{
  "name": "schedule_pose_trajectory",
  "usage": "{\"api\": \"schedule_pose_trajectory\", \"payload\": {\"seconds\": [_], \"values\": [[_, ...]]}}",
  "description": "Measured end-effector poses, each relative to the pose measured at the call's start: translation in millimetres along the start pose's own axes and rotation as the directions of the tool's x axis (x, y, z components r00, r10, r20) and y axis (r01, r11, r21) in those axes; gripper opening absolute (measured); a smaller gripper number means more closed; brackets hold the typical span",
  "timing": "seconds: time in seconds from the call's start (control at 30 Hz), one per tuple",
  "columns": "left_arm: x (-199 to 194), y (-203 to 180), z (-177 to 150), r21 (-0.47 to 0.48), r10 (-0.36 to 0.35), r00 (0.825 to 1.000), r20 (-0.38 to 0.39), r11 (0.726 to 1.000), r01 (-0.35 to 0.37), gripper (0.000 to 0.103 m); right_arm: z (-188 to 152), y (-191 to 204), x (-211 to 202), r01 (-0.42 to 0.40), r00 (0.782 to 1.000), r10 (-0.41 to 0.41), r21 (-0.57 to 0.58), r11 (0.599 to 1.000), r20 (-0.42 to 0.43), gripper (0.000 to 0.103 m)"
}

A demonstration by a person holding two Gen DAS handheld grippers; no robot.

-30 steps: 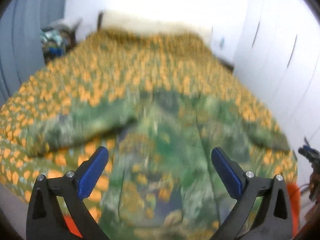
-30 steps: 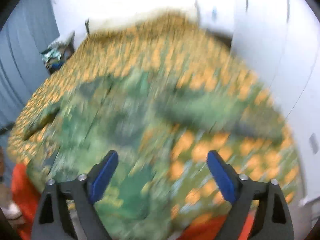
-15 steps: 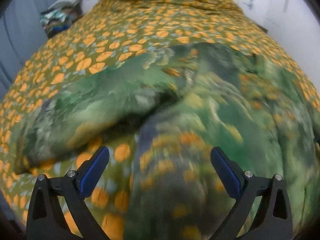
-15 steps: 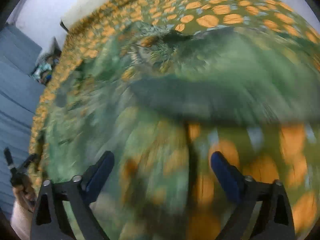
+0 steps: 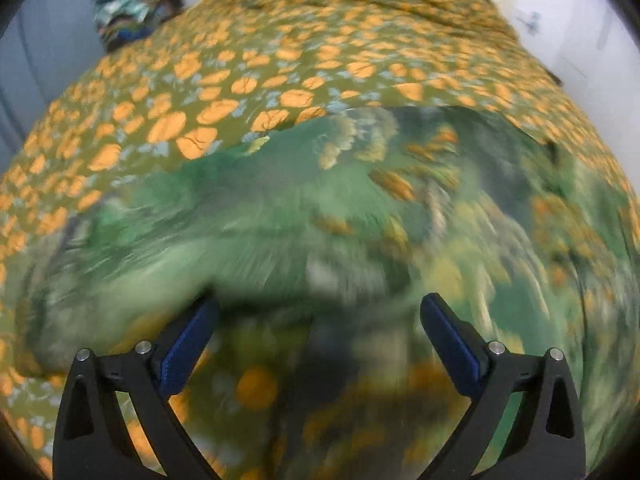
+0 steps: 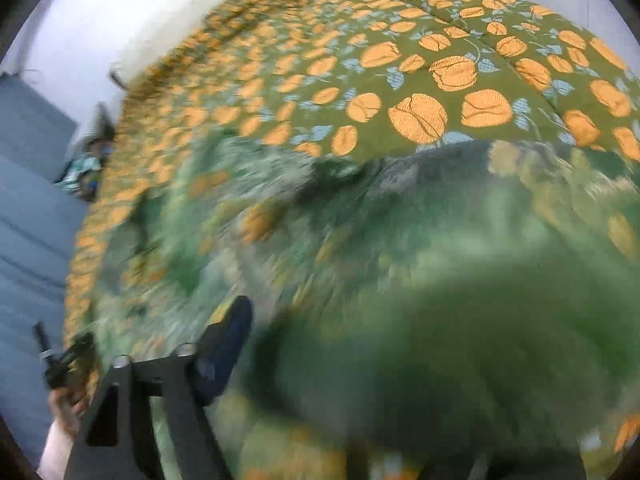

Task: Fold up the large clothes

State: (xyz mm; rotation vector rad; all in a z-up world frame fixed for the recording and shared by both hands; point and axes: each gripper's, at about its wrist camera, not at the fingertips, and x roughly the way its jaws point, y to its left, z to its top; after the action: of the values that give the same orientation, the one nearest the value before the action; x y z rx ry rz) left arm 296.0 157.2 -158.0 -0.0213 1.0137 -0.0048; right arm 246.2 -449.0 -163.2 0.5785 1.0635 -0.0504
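Left tool [image 5: 318, 320] jaws stand wide apart, nothing pinched; blurred green patterned garment [image 5: 280, 220] lies spread on the bed just ahead of and under its blue pads [image 5: 188, 340]. Orange-and-olive bedspread [image 5: 240, 80] stretches beyond the garment. Right tool: only its left finger [image 6: 224, 352] shows, the other hidden behind a raised green fold [image 6: 460, 340] bulging right in front, so grip cannot be told. A hand [image 6: 66, 404] sits far left of that tool.

A green garment [image 5: 280, 220] with orange-yellow blotches lies on an olive bedspread [image 5: 240, 80] patterned with orange pumpkin shapes and pale-blue leaves.
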Motion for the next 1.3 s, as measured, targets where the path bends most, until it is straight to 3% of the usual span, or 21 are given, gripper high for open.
{"api": "schedule_pose_trajectory", "payload": {"seconds": [0.07,0.17,0.23,0.27,0.3,0.37,0.43,0.47,0.5,0.53,0.57,0.6,0.67,0.7,0.73,0.77,0.8,0.83,0.97,1.03,1.3], "values": [[-33,-1,-19,0.033,-0.011,0.999,0.043,0.999,0.009,0.101,-21,-2,-32,-0.009,1.0,0.01,-0.032,0.999,0.016,0.085],[-93,-2,-39,0.038,-0.044,0.991,0.13,0.999,0.039,0.101,-56,5,-82,0.048,0.996,-0.041,-0.107,0.993,0.075,0.087],[-138,-2,-46,0.015,-0.06,0.976,0.211,0.998,0.058,0.102,-78,12,-122,0.09,0.986,-0.066,-0.157,0.984,0.153,0.087],[-153,-3,-47,0.0,-0.064,0.967,0.247,0.998,0.066,0.102,-92,21,-151,0.149,0.964,-0.103,-0.18,0.972,0.244,0.087],[-174,-3,-48,-0.016,-0.07,0.951,0.3,0.997,0.078,0.102,-99,29,-168,0.19,0.94,-0.122,-0.192,0.963,0.319,0.087],[-213,-11,-50,-0.054,-0.069,0.908,0.414,0.993,0.1,0.102,-128,50,-221,0.308,0.817,-0.146,-0.209,0.928,0.557,0.099],[-233,-18,-52,-0.073,-0.068,0.887,0.457,0.991,0.113,0.103,-155,70,-256,0.366,0.689,-0.122,-0.197,0.91,0.714,0.103],[-238,-25,-53,-0.066,-0.073,0.888,0.455,0.991,0.116,0.103,-162,76,-261,0.358,0.681,-0.091,-0.222,0.907,0.727,0.103],[-240,-36,-54,-0.034,-0.101,0.888,0.448,0.991,0.13,0.103,-163,83,-258,0.328,0.717,-0.051,-0.272,0.905,0.696,0.103],[-240,-44,-60,0.0,-0.129,0.887,0.443,0.99,0.144,0.103,-159,87,-248,0.273,0.794,-0.026,-0.319,0.908,0.607,0.103],[-237,-54,-68,0.039,-0.154,0.89,0.429,0.988,0.152,0.103,-154,89,-230,0.217,0.859,-0.018,-0.33,0.919,0.512,0.103],[-227,-68,-77,0.083,-0.17,0.904,0.391,0.985,0.149,0.103,-148,87,-203,0.135,0.915,0.009,-0.327,0.935,0.404,0.103],[-203,-91,-97,0.134,-0.175,0.937,0.303,0.981,0.14,0.103,-132,74,-154,-0.044,0.966,0.11,-0.266,0.963,0.235,0.102],[-192,-99,-105,0.143,-0.17,0.948,0.269,0.98,0.135,0.103,-121,60,-128,-0.15,0.975,0.176,-0.185,0.971,0.135,0.098],[-184,-106,-113,0.151,-0.165,0.956,0.244,0.98,0.13,0.103,-107,45,-98,-0.254,0.965,0.257,-0.059,0.965,0.048,0.098],[-175,-112,-120,0.16,-0.162,0.962,0.22,0.979,0.129,0.102,-94,30,-69,-0.354,0.934,0.356,0.072,0.933,-0.022,0.097],[-166,-119,-128,0.174,-0.162,0.968,0.192,0.976,0.129,0.102,-81,18,-42,-0.416,0.899,0.433,0.183,0.891,-0.067,0.095],[-160,-124,-133,0.188,-0.16,0.971,0.176,0.974,0.126,0.102,-68,6,-20,-0.434,0.879,0.47,0.279,0.857,-0.075,0.095],[-143,-135,-147,0.232,-0.11,0.982,0.151,0.97,0.073,0.102,-14,-19,38,-0.451,0.864,0.504,0.42,0.788,-0.019,0.095],[-133,-133,-147,0.208,-0.11,0.986,0.127,0.975,0.082,0.102,3,-25,52,-0.459,0.857,0.515,0.454,0.763,0.0,0.095],[-113,-127,-155,0.172,-0.112,0.991,0.071,0.98,0.098,0.102,11,-40,50,-0.483,0.828,0.561,0.527,0.699,0.013,0.095]]}}
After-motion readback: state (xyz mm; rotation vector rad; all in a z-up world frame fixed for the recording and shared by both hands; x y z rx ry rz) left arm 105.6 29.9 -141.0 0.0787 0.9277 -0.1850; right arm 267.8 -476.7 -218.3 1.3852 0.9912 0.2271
